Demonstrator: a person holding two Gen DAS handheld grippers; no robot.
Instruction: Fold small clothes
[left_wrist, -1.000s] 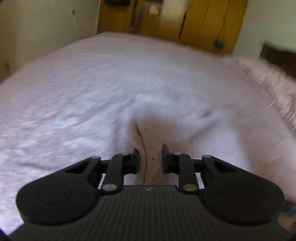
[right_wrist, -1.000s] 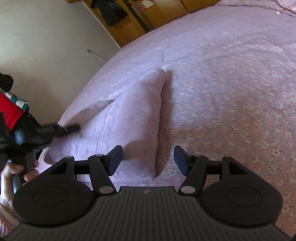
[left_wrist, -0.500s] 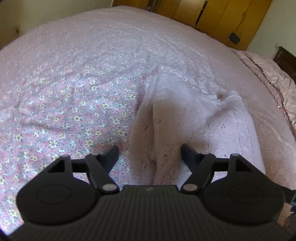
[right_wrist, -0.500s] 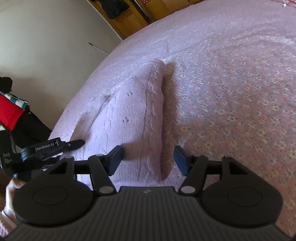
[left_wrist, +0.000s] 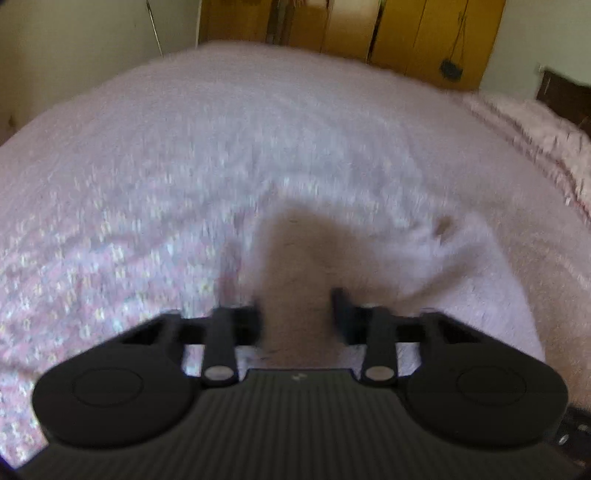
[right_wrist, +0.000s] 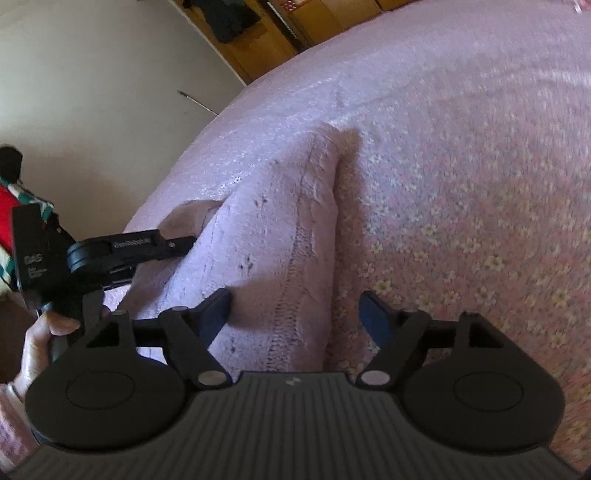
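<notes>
The pink knit garment (right_wrist: 280, 236) lies on the floral bed (right_wrist: 461, 184). The left tool (left_wrist: 297, 314) grips a fold of it. The right tool (right_wrist: 295, 310) is open, straddling its near edge.

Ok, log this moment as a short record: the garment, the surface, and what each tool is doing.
garment: pale pink knitted piece, lying partly bunched on the bed
surface: pink floral bedspread
left tool: jaws on either side of a raised fold of the garment; the blurred view leaves the grip unclear
left tool, seen from the right wrist view: fingertips at the garment's left edge
right tool: open, over the garment's near end, gripping nothing
image quality: left view motion-blurred, right view sharper
</notes>
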